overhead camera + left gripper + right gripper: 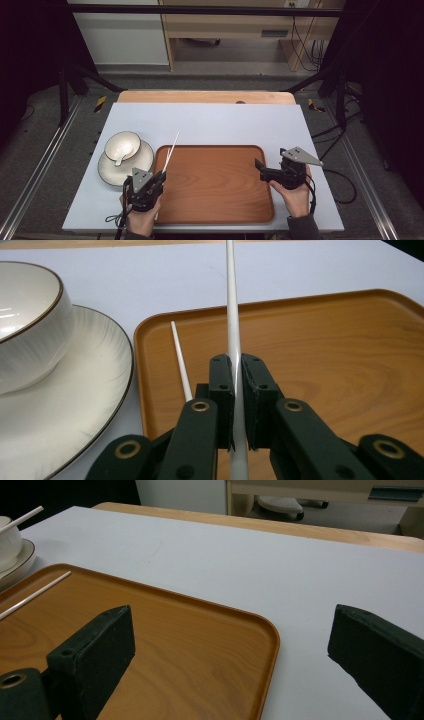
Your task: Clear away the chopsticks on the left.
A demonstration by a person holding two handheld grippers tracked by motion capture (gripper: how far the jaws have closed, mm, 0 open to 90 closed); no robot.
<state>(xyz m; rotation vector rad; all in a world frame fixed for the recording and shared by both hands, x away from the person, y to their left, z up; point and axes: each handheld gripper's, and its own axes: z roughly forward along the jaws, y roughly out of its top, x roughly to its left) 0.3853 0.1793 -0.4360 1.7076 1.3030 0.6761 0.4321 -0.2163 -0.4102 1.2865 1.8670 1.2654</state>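
Left to right: bowl [122, 145] on plate [107, 172], clear of tray [220, 210]. Left gripper [159, 176] clamps one chopstick [233, 315] above the tray's left edge; its mate [180, 359] lies inside. Lower it parallel, low, before releasing. Right gripper [259, 166] gapes empty.

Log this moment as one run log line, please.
left gripper: shut on white chopstick | second chopstick: lying in tray | right gripper: open, empty
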